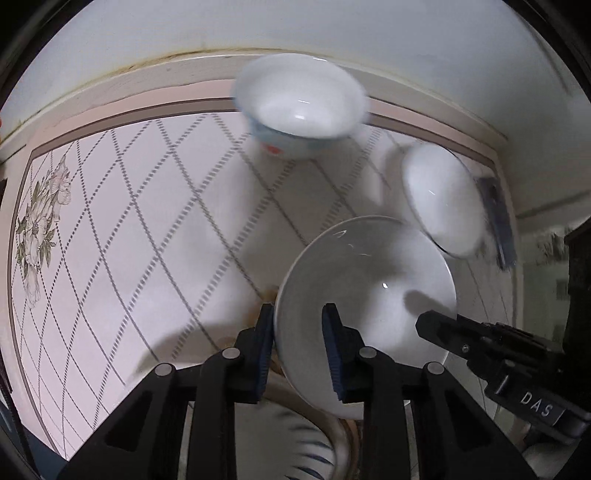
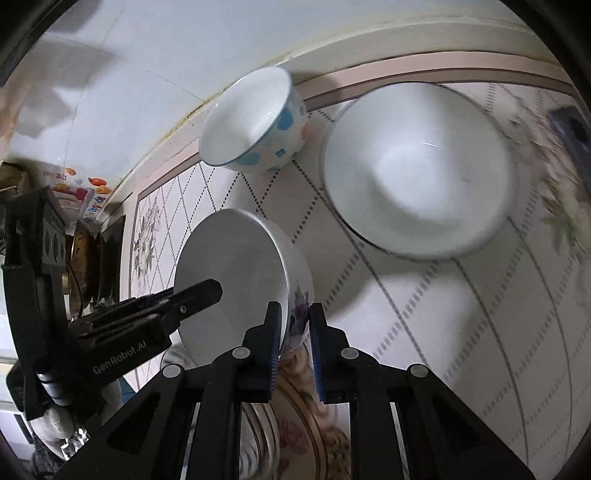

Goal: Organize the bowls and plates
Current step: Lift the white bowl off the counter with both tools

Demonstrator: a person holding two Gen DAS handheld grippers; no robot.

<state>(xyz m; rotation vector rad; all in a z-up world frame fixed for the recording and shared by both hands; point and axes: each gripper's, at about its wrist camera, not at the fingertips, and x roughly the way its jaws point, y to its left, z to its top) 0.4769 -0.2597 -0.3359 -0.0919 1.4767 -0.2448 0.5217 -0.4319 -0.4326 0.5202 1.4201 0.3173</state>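
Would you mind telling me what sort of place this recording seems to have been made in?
Probably a home kitchen or dining corner: a table under a floral, diamond-patterned cloth pushed against a white wall, with household crockery on it, such as a blue-spotted bowl and a plain white bowl.

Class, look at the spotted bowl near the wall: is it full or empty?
Empty. Both views look straight into the spotted bowl, and its white inside is bare down to the bottom, with nothing lying in it.

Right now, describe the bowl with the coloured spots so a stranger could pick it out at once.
Start at the patterned tabletop with its dotted diamond lines and follow it to the edge by the white wall. The spotted bowl stands there, beside a bigger plain white bowl. It alone has blue and orange spots outside and a thin blue rim.
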